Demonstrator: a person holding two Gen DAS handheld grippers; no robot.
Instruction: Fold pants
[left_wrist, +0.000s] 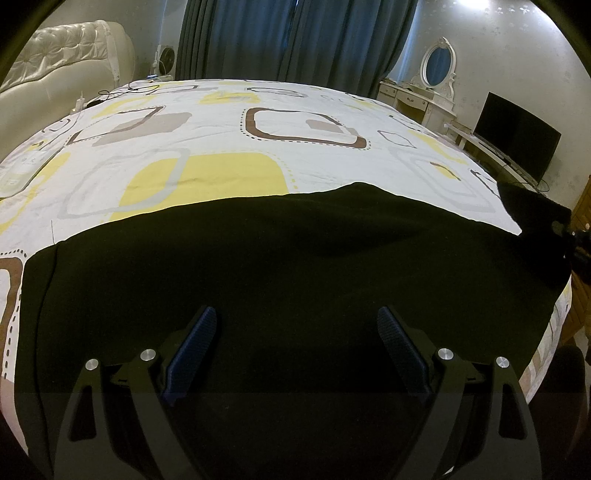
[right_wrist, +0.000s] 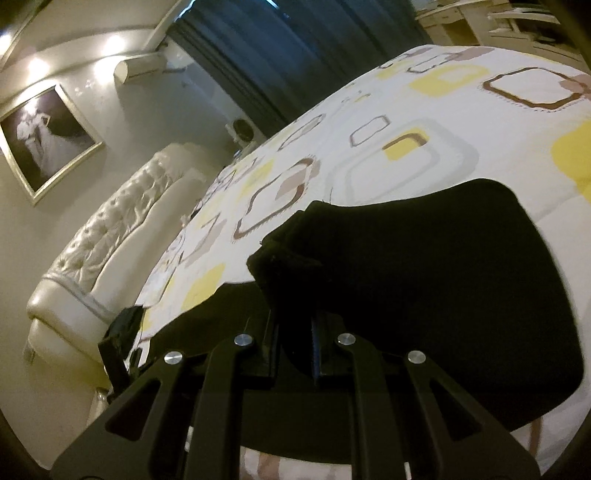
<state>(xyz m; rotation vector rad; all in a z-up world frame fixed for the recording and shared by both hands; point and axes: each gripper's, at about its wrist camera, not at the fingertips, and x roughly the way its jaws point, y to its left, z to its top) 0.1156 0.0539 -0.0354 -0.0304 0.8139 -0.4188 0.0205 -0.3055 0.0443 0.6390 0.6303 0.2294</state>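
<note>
Black pants spread across bed, one end bunched and lifted at 3 o'clock. Right gripper tilted (rolled), clenched on that bunch. Left gripper splayed wide above fabric, empty. Curtain at 12.

Dim warm indoor light, ceiling-spot glare, blurred right view, fisheye-warped edges.
</note>
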